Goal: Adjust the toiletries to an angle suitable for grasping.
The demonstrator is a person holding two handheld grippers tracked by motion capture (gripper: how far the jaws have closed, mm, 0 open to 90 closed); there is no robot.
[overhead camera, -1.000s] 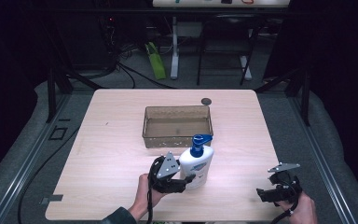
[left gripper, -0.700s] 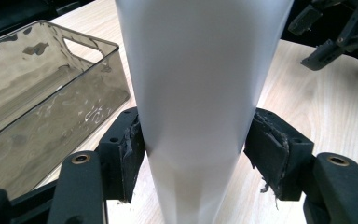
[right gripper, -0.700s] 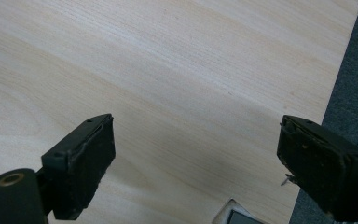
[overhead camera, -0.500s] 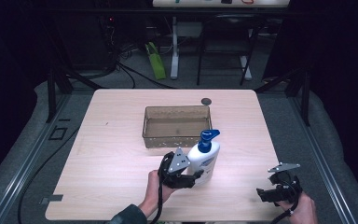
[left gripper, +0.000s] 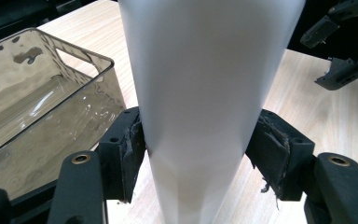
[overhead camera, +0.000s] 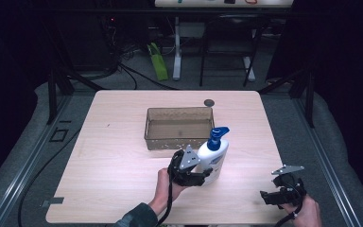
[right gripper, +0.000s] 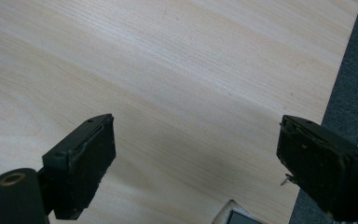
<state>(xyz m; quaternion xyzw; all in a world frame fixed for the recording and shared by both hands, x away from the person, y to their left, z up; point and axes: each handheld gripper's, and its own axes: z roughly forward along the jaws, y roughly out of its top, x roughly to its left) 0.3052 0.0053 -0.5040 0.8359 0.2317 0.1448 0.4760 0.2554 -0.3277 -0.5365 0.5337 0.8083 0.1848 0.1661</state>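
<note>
Just in front of the clear plastic bin [overhead camera: 179, 127], toward its right-hand end, a white pump bottle [overhead camera: 213, 160] with a blue pump head stands upright, and in the high view the left gripper [overhead camera: 199, 174] is clamped on its lower body from the person's side. The right gripper [overhead camera: 278, 195] sits well apart from the bin, near the front right corner of the table [overhead camera: 113, 161], jaws spread and holding nothing. In the left gripper view the bottle [left gripper: 205, 93] rises smooth and glossy between the two worn pads [left gripper: 129, 140], which press on either flank of it, with the bin [left gripper: 37, 102] close on the left of the bottle and the other gripper farther off beyond it. The wall looks like thin, slick plastic, so it would likely give a little under the squeeze and could slide if the grip eased; with liquid inside it is probably moderately heavy and top-light at the pump, so a hold low on the broad body, as here, seems the safest place, not the neck. In the right gripper view the jaws stand wide apart over bare wood [right gripper: 191, 93], away from the bin.
</note>
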